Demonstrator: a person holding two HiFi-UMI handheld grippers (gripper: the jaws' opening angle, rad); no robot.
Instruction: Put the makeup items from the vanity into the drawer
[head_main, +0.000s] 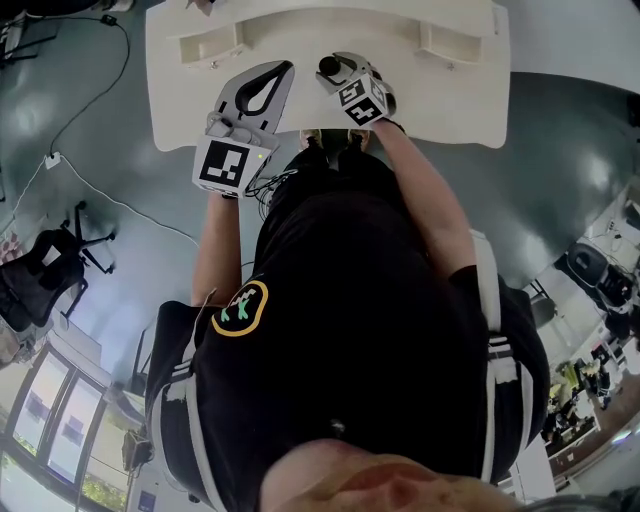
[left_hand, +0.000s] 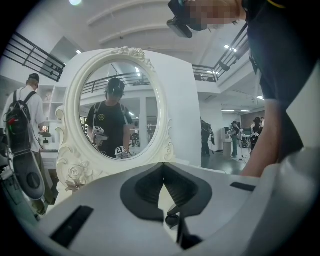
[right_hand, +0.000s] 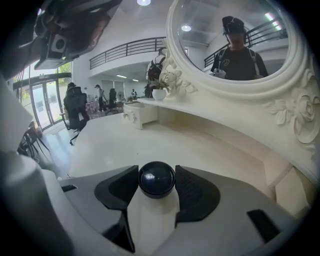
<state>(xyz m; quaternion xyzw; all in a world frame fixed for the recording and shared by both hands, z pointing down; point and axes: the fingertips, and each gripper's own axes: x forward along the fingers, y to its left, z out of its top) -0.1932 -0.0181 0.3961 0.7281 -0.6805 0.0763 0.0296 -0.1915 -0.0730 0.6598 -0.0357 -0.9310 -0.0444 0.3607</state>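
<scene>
My right gripper (right_hand: 156, 187) clamps a black domed jar (right_hand: 156, 176) between its jaws; left gripper (left_hand: 163, 166) closed, empty. Transfer to drawer pending.

A black office chair (head_main: 45, 270) stands on the grey floor (head_main: 560, 150) well to the left, and a thin black cable (head_main: 95, 98) runs across that floor to a small white plug (head_main: 52, 160). Far off, a bystander wearing a black backpack (left_hand: 25, 115) stands at the left. Other people (left_hand: 235, 139) stand at the right, and a dark balcony railing (left_hand: 30, 55) runs overhead.
</scene>
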